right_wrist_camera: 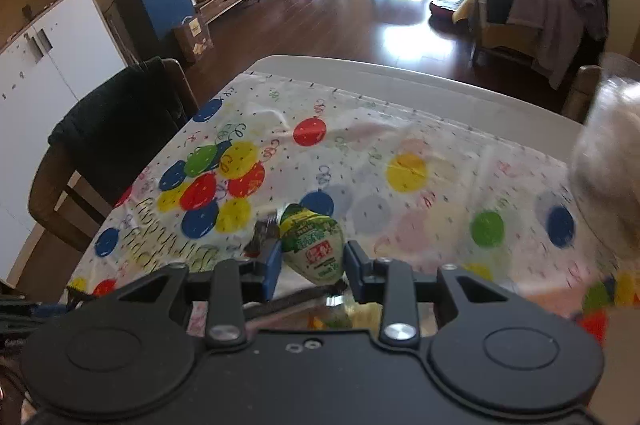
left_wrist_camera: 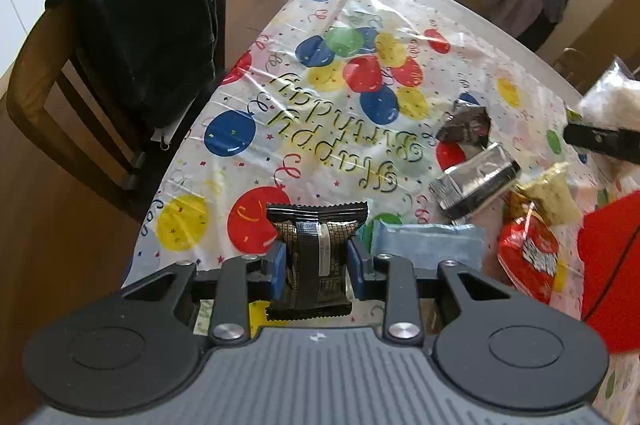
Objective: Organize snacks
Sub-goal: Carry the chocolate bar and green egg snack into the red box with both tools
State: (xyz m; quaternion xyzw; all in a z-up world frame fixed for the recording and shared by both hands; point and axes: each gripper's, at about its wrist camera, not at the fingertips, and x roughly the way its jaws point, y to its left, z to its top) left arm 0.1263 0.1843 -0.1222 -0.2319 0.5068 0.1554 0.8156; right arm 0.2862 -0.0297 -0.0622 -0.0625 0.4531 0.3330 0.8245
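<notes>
My left gripper (left_wrist_camera: 316, 261) is shut on a black snack packet (left_wrist_camera: 316, 249) and holds it above the near edge of the table. My right gripper (right_wrist_camera: 312, 261) is shut on a green snack packet (right_wrist_camera: 312, 245) with a red label, lifted over the table. In the left wrist view more snacks lie to the right: a silver packet (left_wrist_camera: 476, 181), a dark crumpled wrapper (left_wrist_camera: 466, 125), a light blue packet (left_wrist_camera: 428, 241), a red bag (left_wrist_camera: 528, 257) and a pale yellow packet (left_wrist_camera: 552, 193). The right gripper's black finger (left_wrist_camera: 600, 141) shows at the right edge.
The table wears a "Happy Birthday" balloon cloth (left_wrist_camera: 344, 89). A wooden chair (left_wrist_camera: 48, 97) with a black garment (left_wrist_camera: 148, 37) stands at the left edge. A red container (left_wrist_camera: 612, 265) is at the right. A white plastic bag (right_wrist_camera: 608, 161) sits at the table's right.
</notes>
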